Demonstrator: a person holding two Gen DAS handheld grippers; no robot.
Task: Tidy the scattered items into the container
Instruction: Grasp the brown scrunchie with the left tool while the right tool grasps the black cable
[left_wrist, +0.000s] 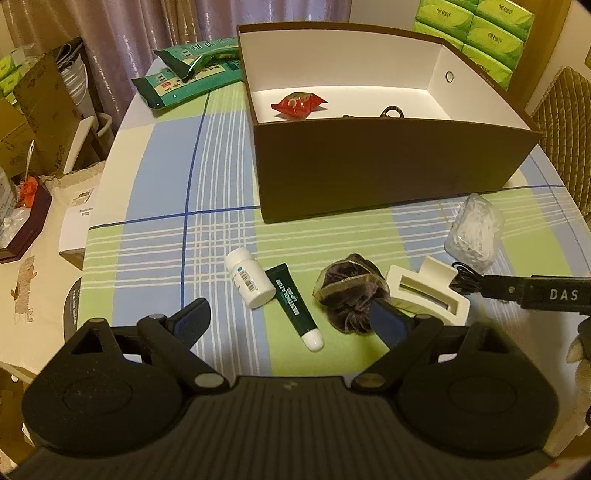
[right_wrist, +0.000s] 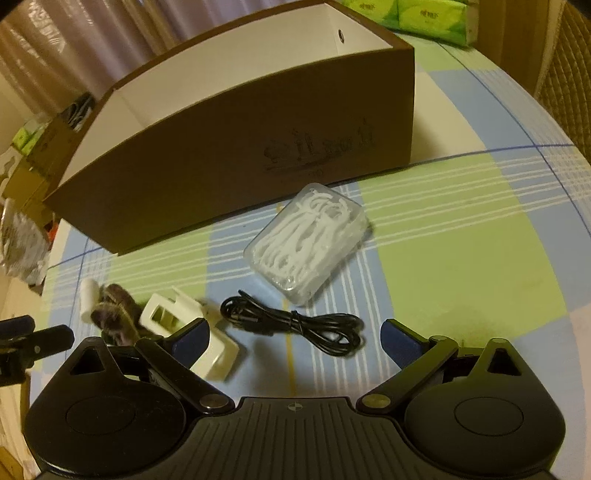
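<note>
A brown box (left_wrist: 369, 162) with a white inside stands at the back of the table; it also shows in the right wrist view (right_wrist: 221, 155). A red packet (left_wrist: 298, 104) lies in it. In front lie a white pill bottle (left_wrist: 248, 277), a green tube (left_wrist: 298, 306), a purple scrunchie (left_wrist: 351, 295), a white hair clip (left_wrist: 428, 291) and a clear floss-pick case (left_wrist: 474, 230). My left gripper (left_wrist: 291, 323) is open above the tube. My right gripper (right_wrist: 295, 334) is open just before a black coiled cable (right_wrist: 291, 321), with the floss case (right_wrist: 310, 240) behind and the clip (right_wrist: 184, 321) at its left finger.
Green packets (left_wrist: 192, 74) lie at the table's far left. Green tissue packs (left_wrist: 480, 33) are stacked behind the box. A woven chair (left_wrist: 565, 122) stands at the right. Cardboard boxes and clutter (left_wrist: 33, 140) sit left of the table edge.
</note>
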